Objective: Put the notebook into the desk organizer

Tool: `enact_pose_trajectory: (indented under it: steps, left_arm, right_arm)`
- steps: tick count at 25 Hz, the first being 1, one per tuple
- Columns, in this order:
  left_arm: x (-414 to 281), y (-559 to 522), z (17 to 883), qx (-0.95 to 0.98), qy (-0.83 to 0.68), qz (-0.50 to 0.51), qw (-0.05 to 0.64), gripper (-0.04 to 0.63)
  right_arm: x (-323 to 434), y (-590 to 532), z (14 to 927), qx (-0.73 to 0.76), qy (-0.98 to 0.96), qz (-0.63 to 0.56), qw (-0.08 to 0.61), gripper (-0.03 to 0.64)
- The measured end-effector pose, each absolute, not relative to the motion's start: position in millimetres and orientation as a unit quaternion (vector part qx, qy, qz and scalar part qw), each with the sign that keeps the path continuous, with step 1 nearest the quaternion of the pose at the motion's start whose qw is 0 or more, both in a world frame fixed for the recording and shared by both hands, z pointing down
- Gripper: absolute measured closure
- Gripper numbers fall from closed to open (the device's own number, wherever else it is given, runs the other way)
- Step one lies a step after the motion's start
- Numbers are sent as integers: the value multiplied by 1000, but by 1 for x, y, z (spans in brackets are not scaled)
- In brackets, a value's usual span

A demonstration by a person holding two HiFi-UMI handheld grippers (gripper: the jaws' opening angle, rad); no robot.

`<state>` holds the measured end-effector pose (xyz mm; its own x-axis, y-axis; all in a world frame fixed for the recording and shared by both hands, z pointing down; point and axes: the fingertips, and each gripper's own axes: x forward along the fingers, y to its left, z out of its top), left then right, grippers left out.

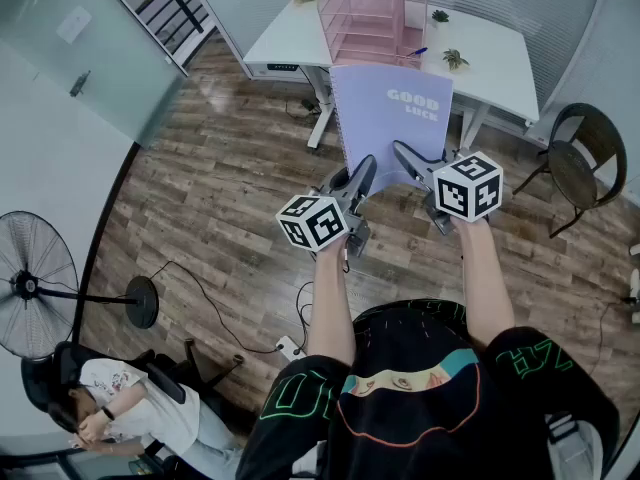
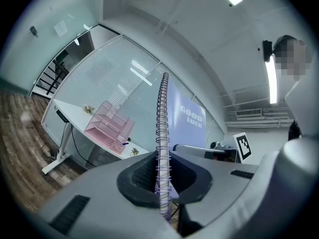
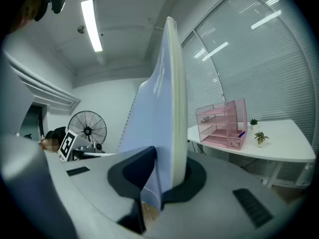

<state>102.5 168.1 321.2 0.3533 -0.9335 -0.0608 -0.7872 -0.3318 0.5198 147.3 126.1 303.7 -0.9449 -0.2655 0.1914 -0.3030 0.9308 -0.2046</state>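
A lavender spiral notebook (image 1: 390,118) with "GOOD LUCK" on its cover stands upright in the air between both grippers. My left gripper (image 1: 362,178) is shut on its spiral-bound edge (image 2: 161,148). At the opposite lower edge my right gripper (image 1: 405,160) is shut on the notebook (image 3: 167,113). The pink tiered desk organizer (image 1: 372,16) stands on the white desk (image 1: 290,38) beyond the notebook; it also shows as the organizer (image 2: 109,126) in the left gripper view and the organizer (image 3: 222,123) in the right gripper view.
Small potted plants (image 1: 455,58) and a blue pen (image 1: 417,52) are on the desk. A dark chair (image 1: 585,158) stands at the right, a floor fan (image 1: 40,283) at the left. A person (image 1: 130,408) sits at bottom left. Cables run over the wooden floor (image 1: 220,188).
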Motion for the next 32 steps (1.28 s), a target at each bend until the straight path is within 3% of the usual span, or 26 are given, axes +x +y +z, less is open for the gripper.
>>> enact_pose_trajectory:
  steps: [32]
  left_arm:
    - [91, 139, 322, 779, -578, -151, 191, 568]
  right_arm:
    - [135, 92, 310, 111, -984, 130, 56, 551]
